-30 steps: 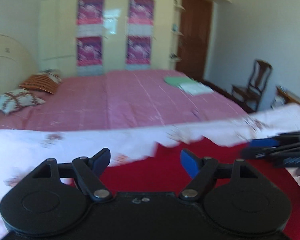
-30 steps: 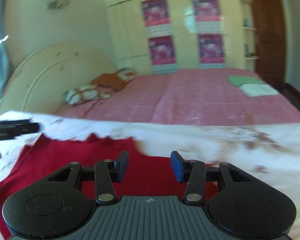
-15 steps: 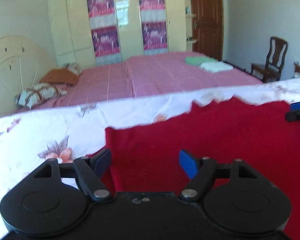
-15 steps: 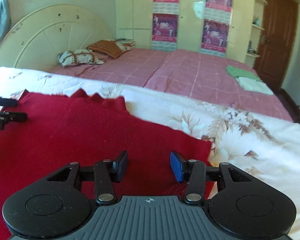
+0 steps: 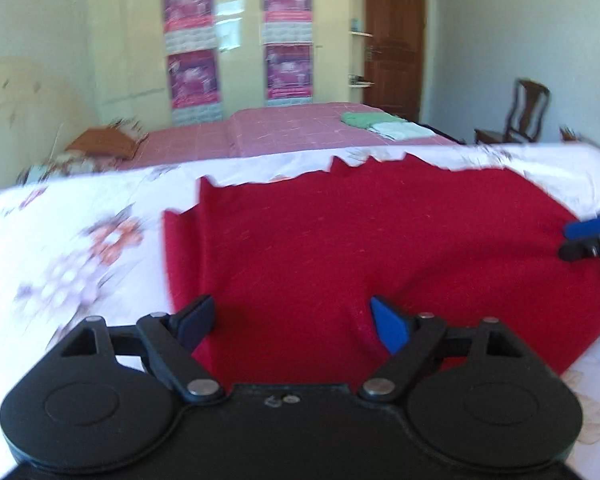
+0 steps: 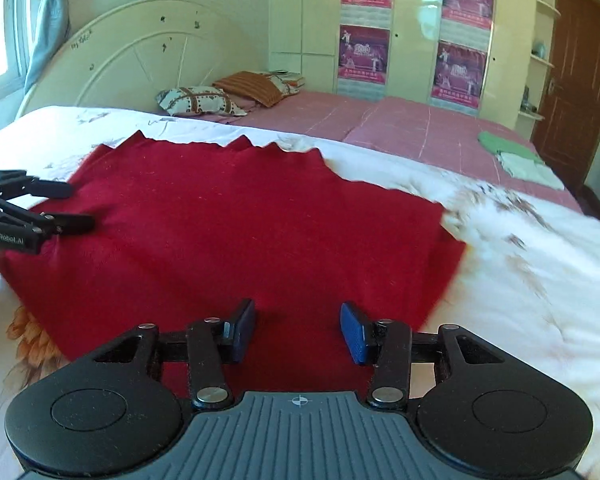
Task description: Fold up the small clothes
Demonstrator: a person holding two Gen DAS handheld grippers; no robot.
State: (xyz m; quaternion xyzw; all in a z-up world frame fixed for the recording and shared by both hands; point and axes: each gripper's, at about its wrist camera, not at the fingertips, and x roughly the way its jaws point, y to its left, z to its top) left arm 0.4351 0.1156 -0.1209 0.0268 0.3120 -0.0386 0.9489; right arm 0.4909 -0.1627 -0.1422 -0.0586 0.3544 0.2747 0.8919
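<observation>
Left wrist view: I hold my left claw point(image 5: 292, 322), jaws opening and empty, over the red cloth point(image 5: 380, 248) spread flat on the floral bed cover point(image 5: 80, 240) near its front edge. My right claw point(image 6: 298, 330) hovers spread, gripping nothing. Soft, light knit, I judge; best pinched at the near corners. Only the right wrist view shows the window curtain point(image 6: 46, 24).

White floral sheet point(image 6: 520, 280) covers near surface. Beyond: pink bedspread point(image 6: 420, 128), two pillows point(image 6: 204, 100) by cream headboard point(image 6: 140, 60). Green and white folded cloths point(image 6: 516, 156) near door point(image 6: 580, 80). Four posters point(image 6: 364, 56) on wardrobe. Wooden chair point(image 5: 524, 112) by wall.
</observation>
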